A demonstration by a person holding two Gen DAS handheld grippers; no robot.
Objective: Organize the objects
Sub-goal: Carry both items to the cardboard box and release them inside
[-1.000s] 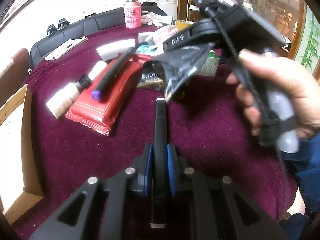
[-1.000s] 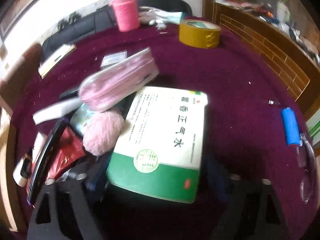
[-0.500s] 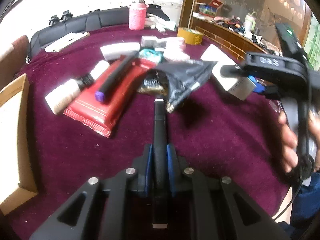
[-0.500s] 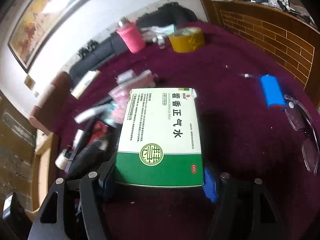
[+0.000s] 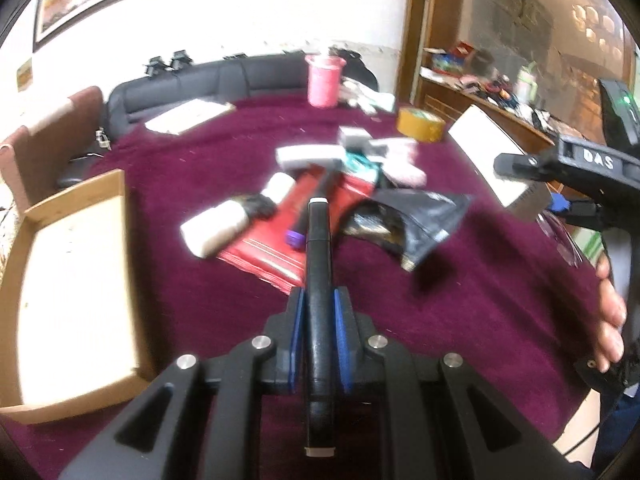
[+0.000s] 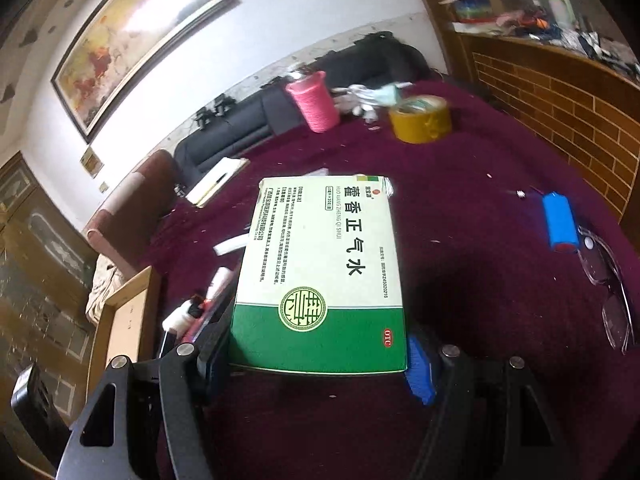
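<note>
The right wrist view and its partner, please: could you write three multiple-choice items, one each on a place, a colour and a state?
1. Where does the wooden tray lie relative to the red packet?
A. to its left
B. to its right
C. on top of it

2. What colour is the tape roll?
A. blue
B. yellow
C. green

3. The left gripper is
A. open and empty
B. shut on the black marker
C. shut on a pink cup

Key: A, the tray sits at the left edge; B, plainly yellow; B, both pads press the marker.
</note>
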